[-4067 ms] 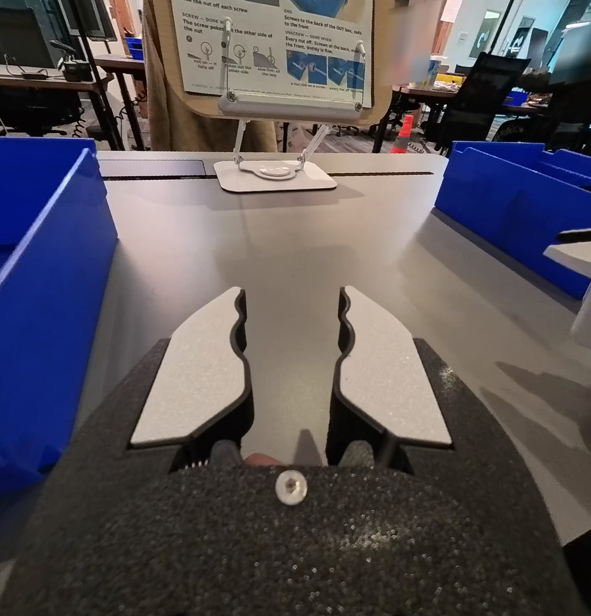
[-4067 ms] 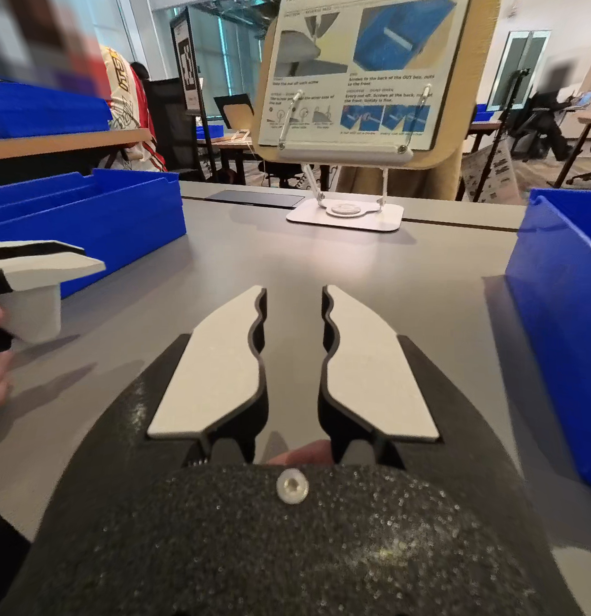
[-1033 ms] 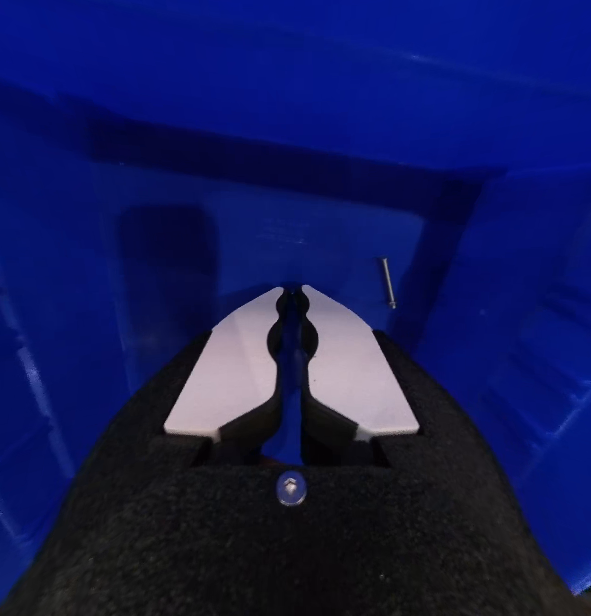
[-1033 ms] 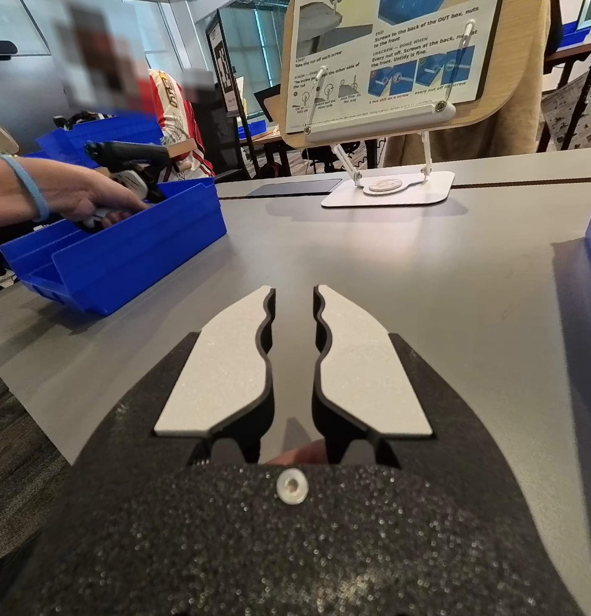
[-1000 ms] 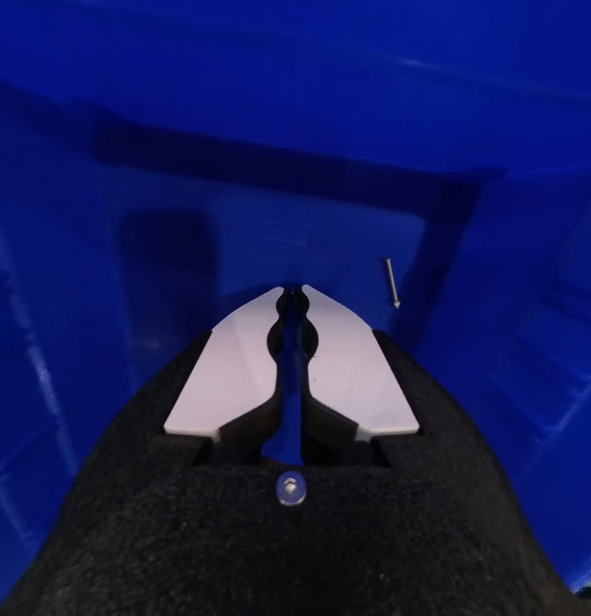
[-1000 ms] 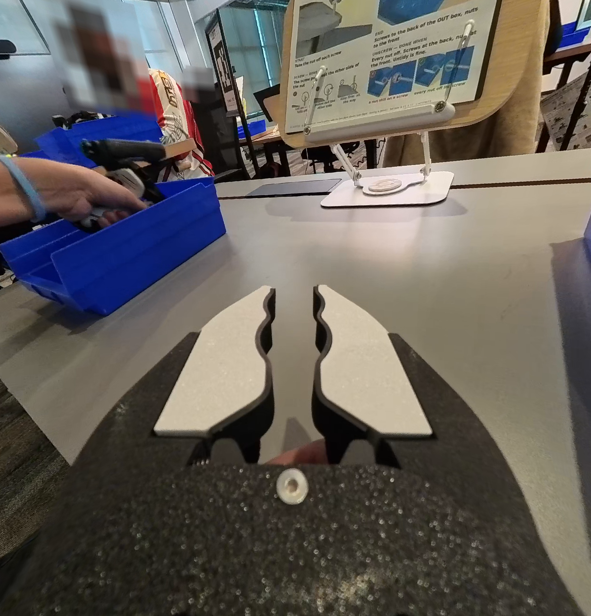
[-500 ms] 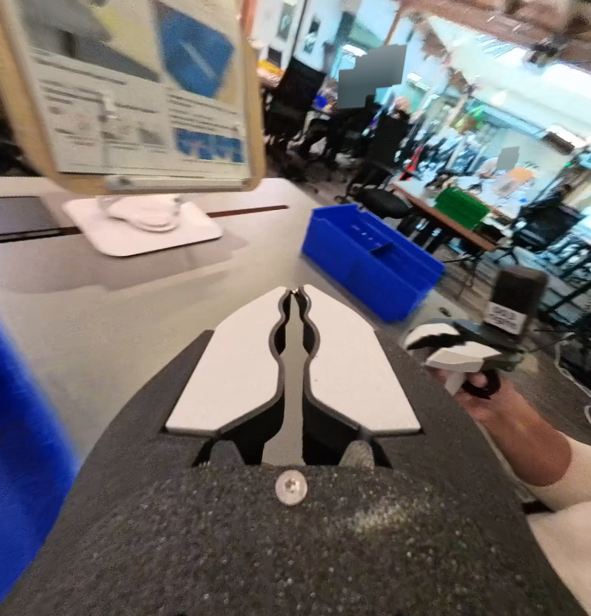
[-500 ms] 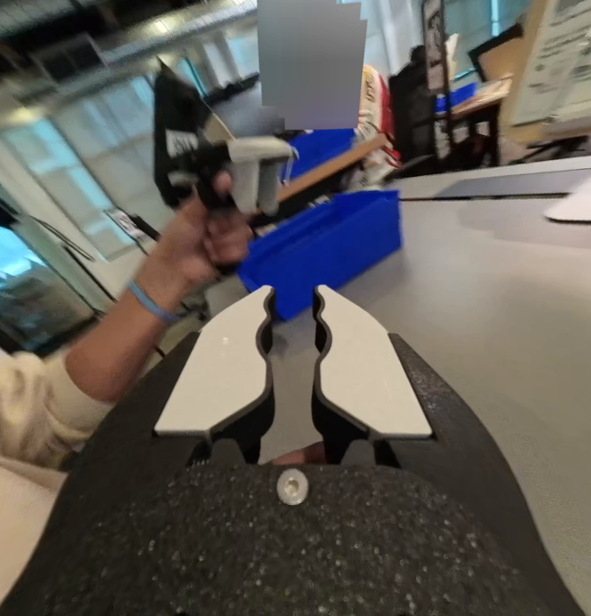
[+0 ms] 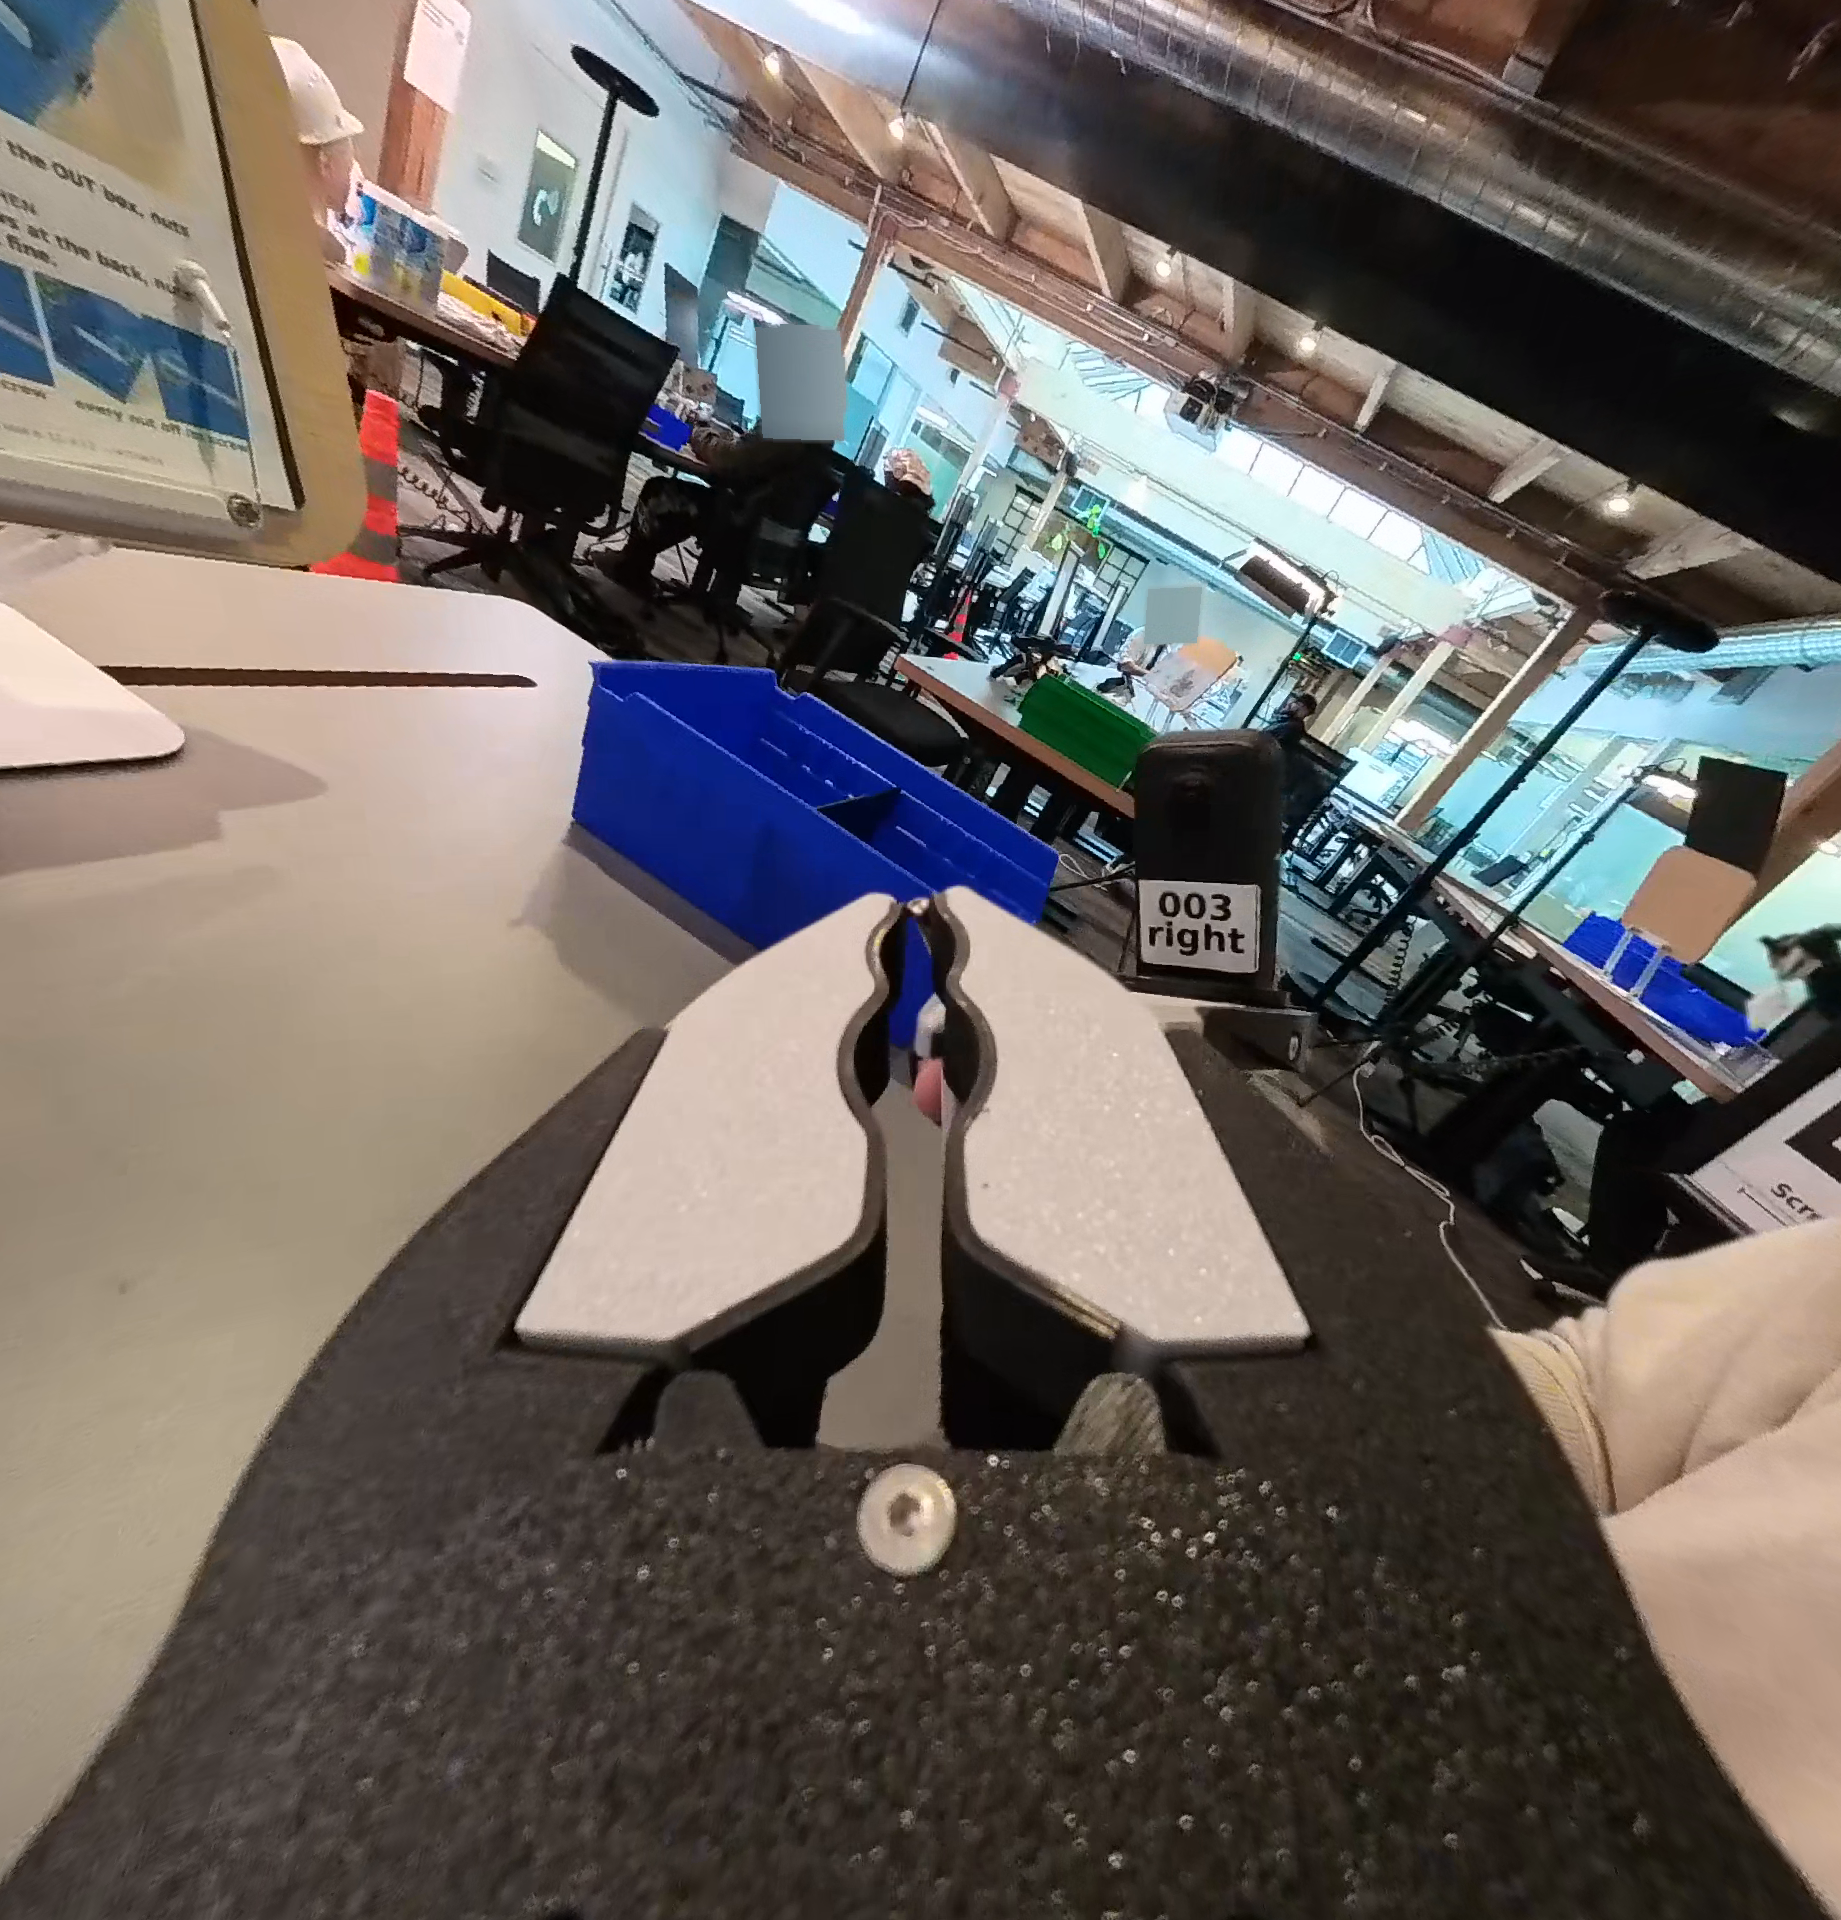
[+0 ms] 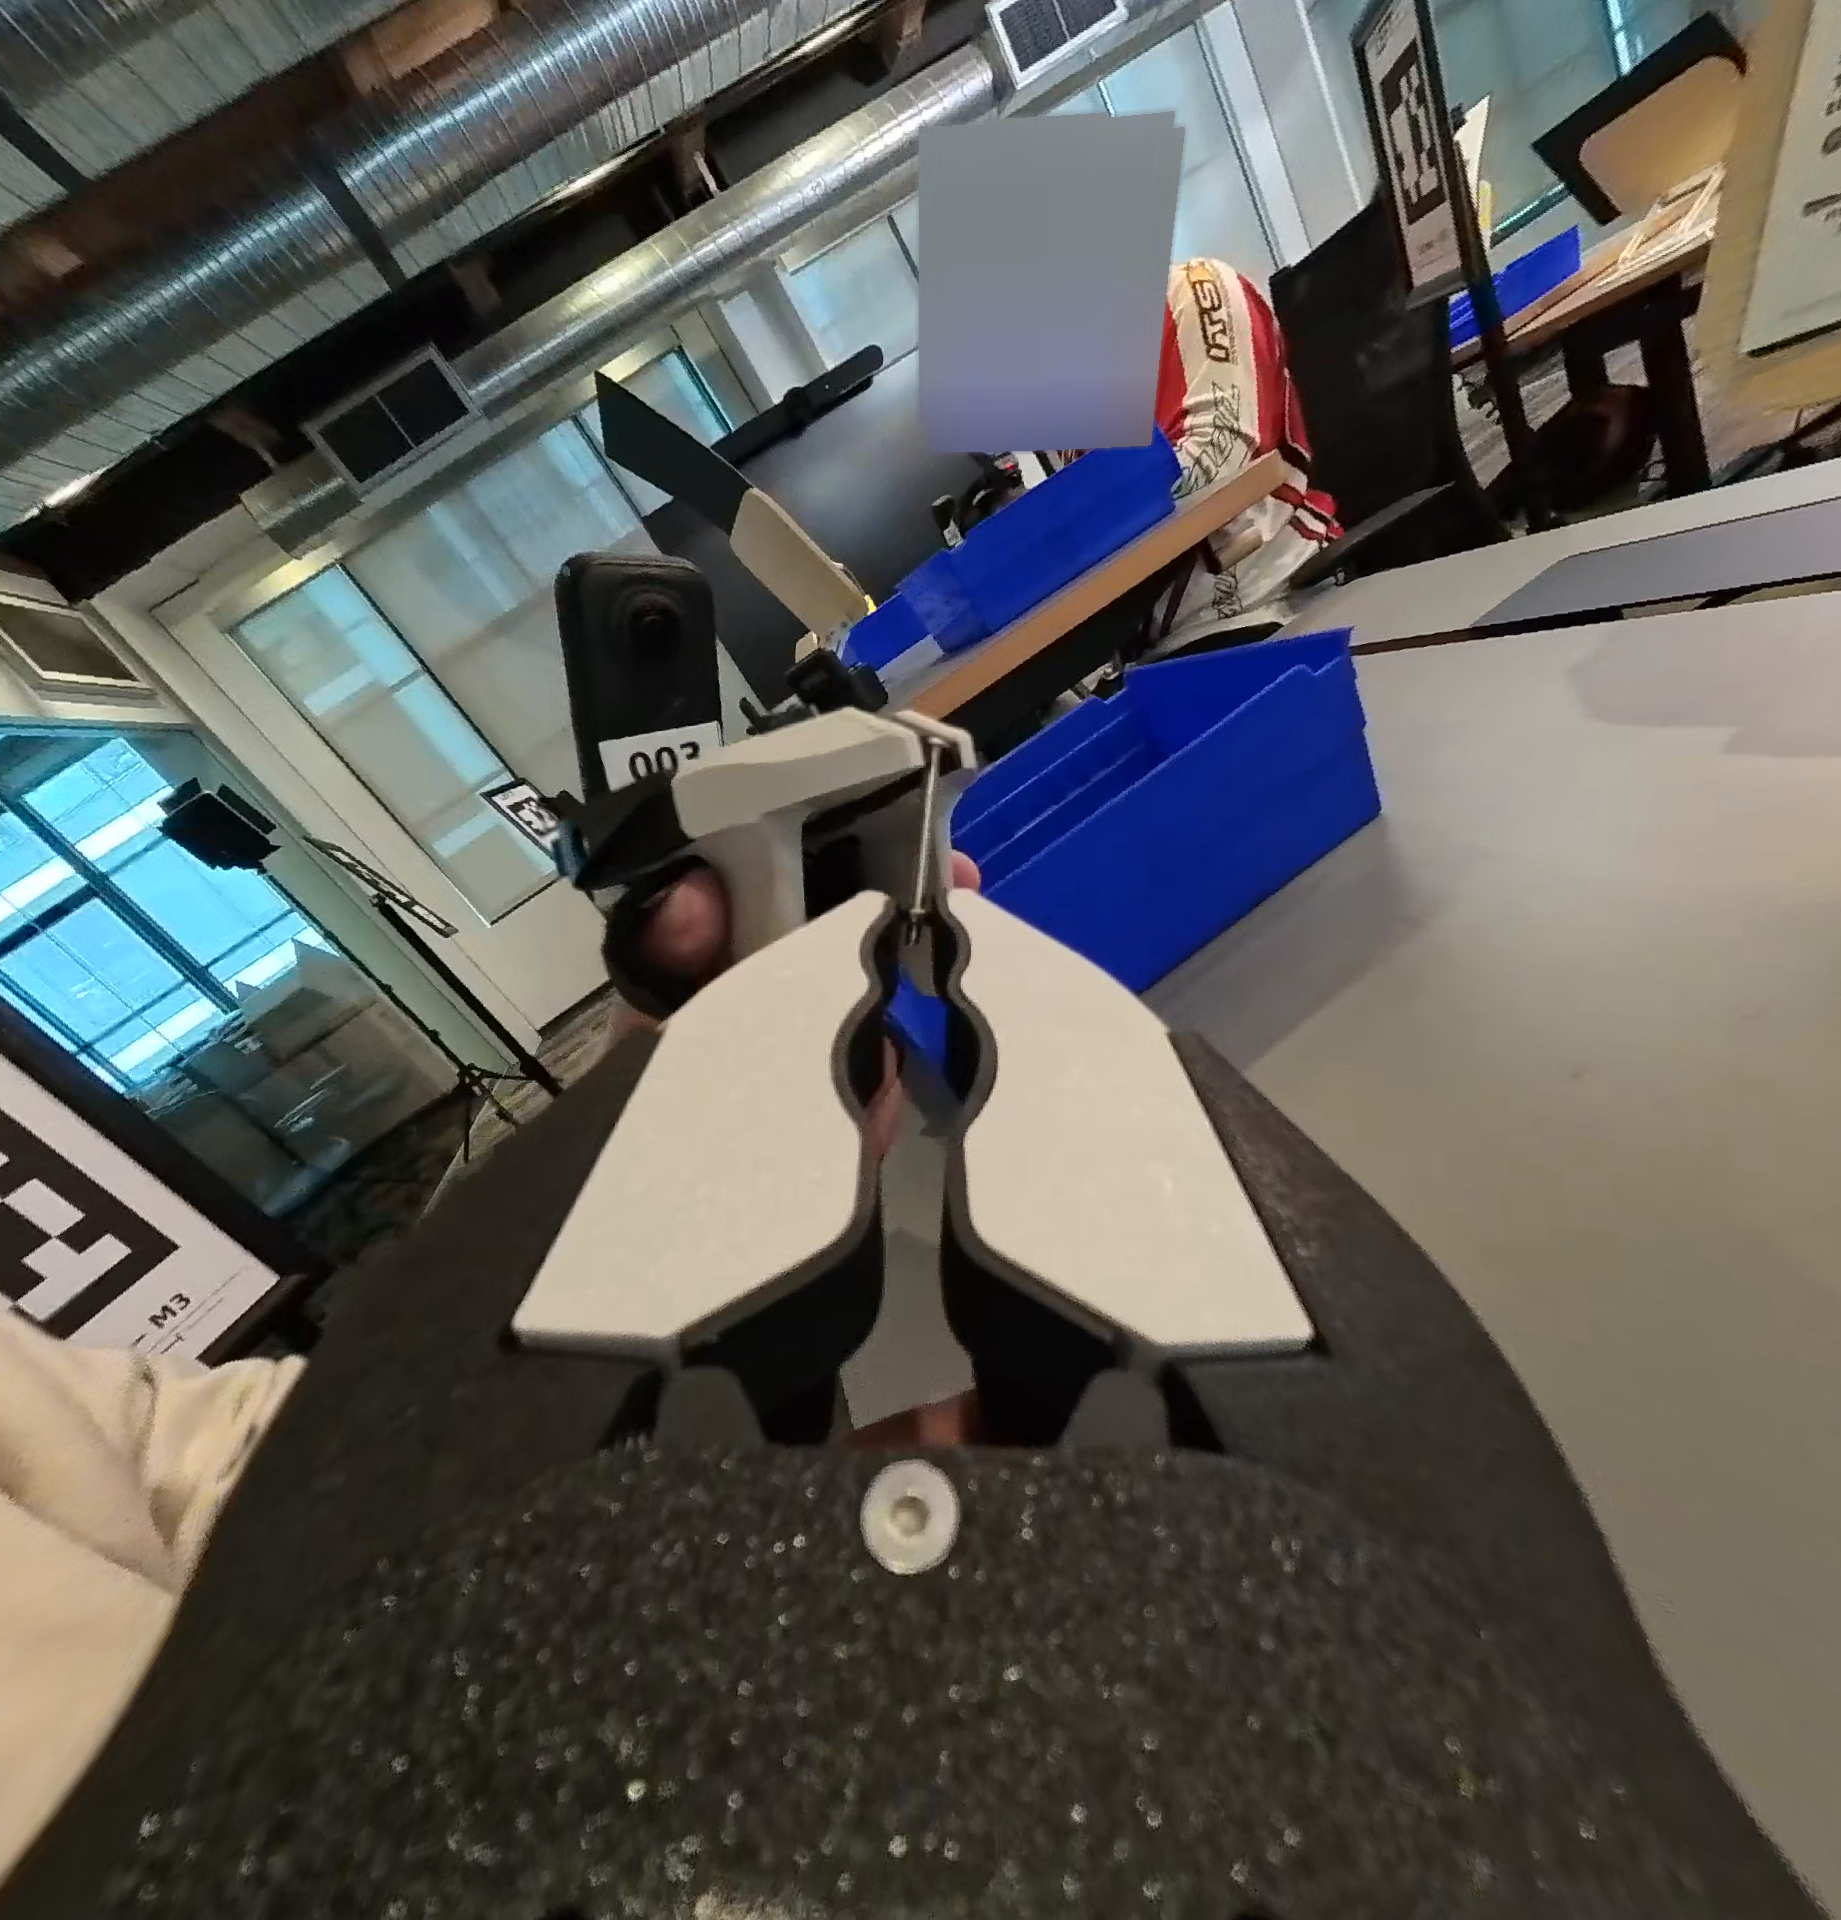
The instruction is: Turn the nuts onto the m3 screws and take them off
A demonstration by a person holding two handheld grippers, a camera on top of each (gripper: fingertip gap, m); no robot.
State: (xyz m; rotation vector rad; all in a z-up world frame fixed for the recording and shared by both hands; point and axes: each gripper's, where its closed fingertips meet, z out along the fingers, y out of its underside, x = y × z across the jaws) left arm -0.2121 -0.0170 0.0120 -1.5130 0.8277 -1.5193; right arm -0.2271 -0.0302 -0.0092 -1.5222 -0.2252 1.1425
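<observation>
A thin M3 screw (image 10: 926, 831) hangs between the two grippers in the right wrist view. My left gripper (image 9: 918, 909) is shut on its upper end, and a bit of metal shows at its tips. It also shows in the right wrist view (image 10: 942, 743), held by a hand. My right gripper (image 10: 911, 920) is shut on the screw's lower end, where a small wider piece sits, the nut as far as I can tell. Both grippers are held in the air near the front edge of the grey table (image 9: 220, 987).
A blue bin (image 9: 750, 800) stands at the table's right side and another blue bin (image 10: 1186, 831) at its left side. An instruction board (image 9: 95, 312) on a white stand is at the back. The camera of the right gripper (image 9: 1202, 821) faces me. A cream sleeve (image 9: 1674, 1455) is at lower right.
My left gripper came up out of the blue bin with the screw and turned right. My right gripper turned left to face it and closed on the screw's lower end.
</observation>
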